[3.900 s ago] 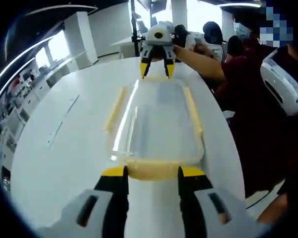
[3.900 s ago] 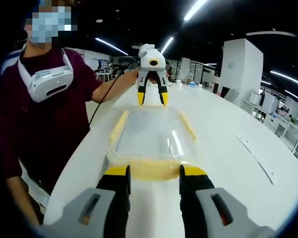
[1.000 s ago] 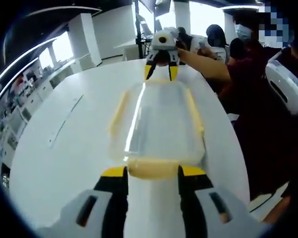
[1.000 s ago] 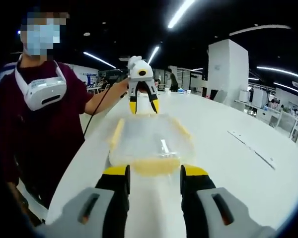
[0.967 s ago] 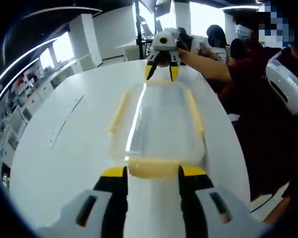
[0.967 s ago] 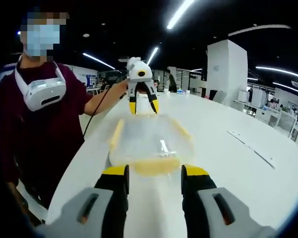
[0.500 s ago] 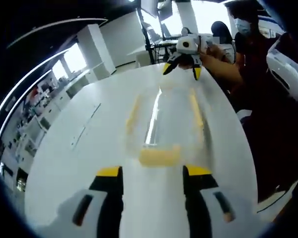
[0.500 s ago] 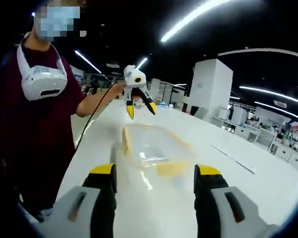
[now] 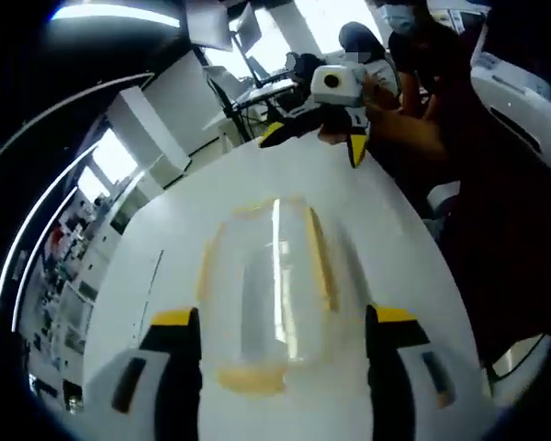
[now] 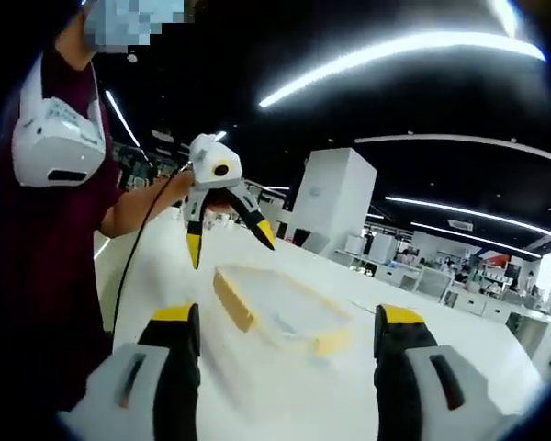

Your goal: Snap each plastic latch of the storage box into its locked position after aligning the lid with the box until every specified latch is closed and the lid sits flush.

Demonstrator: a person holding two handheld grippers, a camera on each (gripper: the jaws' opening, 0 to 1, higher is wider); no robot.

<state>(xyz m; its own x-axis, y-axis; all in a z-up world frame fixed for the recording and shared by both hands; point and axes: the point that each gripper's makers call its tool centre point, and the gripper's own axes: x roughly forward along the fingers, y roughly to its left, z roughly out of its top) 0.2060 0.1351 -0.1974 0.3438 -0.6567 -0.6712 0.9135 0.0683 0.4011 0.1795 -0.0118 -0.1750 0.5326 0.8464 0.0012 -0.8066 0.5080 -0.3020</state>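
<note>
The clear plastic storage box (image 9: 268, 280) looks glossy, with a bright streak of light along its transparent lid; its pale yellow plastic latches (image 9: 320, 259) look duller and opaque. It sits on a smooth white counter (image 9: 165, 276) with a soft sheen. The grippers' black fingers (image 10: 179, 367) appear matt, tipped in yellow.

Long white table (image 9: 165, 276) with a rounded end, smooth glossy top, clear plastic storage box (image 9: 271, 276) with pale yellow latches (image 9: 320, 257) laid flat near the middle of it, its lid (image 10: 289, 308) on, a thin pale line marked on the table surface well apart from the box
</note>
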